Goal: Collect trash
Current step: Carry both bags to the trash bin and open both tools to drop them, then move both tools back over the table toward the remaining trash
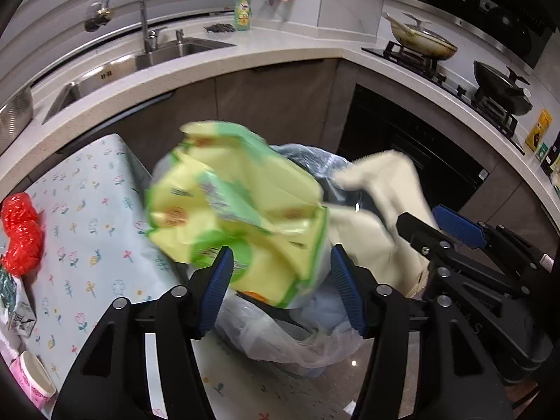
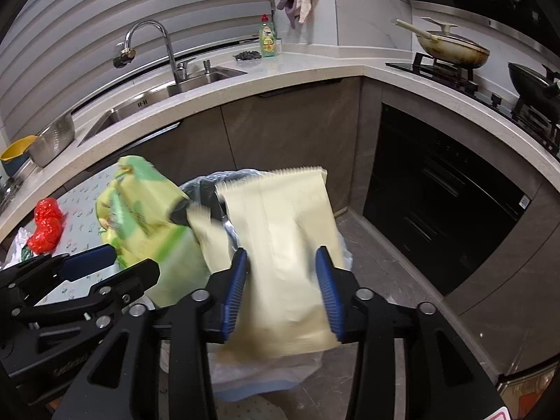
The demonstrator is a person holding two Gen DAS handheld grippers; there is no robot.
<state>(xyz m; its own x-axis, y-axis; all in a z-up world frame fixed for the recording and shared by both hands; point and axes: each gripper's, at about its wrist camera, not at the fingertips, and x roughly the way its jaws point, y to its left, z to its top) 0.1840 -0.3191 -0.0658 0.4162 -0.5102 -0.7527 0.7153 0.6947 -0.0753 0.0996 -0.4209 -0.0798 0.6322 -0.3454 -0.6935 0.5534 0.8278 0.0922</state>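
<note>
We were partway through. Both tools stood over the bin [image 1: 315, 336] — a blue bin lined with a thin plastic bag, on the floor just beside the flowered counter [image 1: 91, 217].

The left tool [image 1: 280, 280] was spread wide, its blue pads well apart, and the crumpled yellow-green wrapper [image 1: 231, 203] sat between them, blurred. We could not tell whether either pad touched it; with the jaws that wide, we judged it was dropping or about to drop into the bin rather than being gripped.

The right tool [image 2: 281, 285] was likewise spread wide around the cream paper bag [image 2: 280, 245], which stood over the bin mouth, its serrated top edge toward twelve o'clock. It too was smeared, and we saw no firm pinch — we took it as let go, though contact stayed unclear.

So two pieces were at the bin, neither shown resting inside yet.

What remained, in the left wrist view: a red crumpled bag [image 1: 21, 234] at nine o'clock, a small carton [image 1: 21, 311] near eight o'clock, and a pink-labelled cup [image 1: 33, 378] at seven o'clock, all on the counter. We reckoned those still needed collecting, so the job looked about half done.
</note>
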